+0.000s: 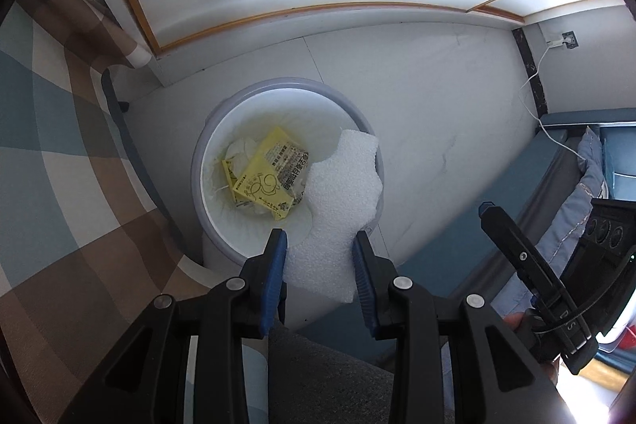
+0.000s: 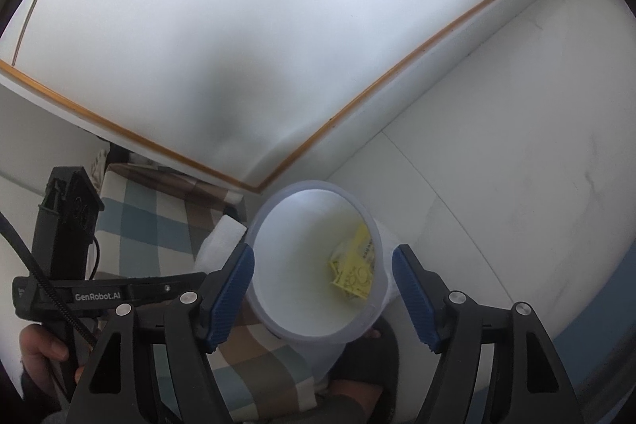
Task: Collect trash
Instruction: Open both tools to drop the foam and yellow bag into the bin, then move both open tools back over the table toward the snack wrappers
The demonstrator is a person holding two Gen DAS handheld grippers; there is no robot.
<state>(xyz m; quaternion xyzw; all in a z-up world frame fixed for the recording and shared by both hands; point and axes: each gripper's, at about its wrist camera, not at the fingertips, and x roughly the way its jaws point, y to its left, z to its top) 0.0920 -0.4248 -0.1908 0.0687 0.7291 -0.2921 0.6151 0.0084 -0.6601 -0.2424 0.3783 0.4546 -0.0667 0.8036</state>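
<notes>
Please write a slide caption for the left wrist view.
Left gripper holds white foam piece over the trash bin.

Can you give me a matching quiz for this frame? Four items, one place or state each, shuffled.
Items:
1. white foam scrap
2. yellow printed carton
3. left gripper
4. right gripper

Places or states:
A. jaws open, empty, held above the round white trash bin
B. lying at the bottom of the bin
C. jaws shut on a piece of trash
D. pinched at its near end, far end reaching over the bin rim

Pairs: 1-D, 2-B, 3-C, 4-A
</notes>
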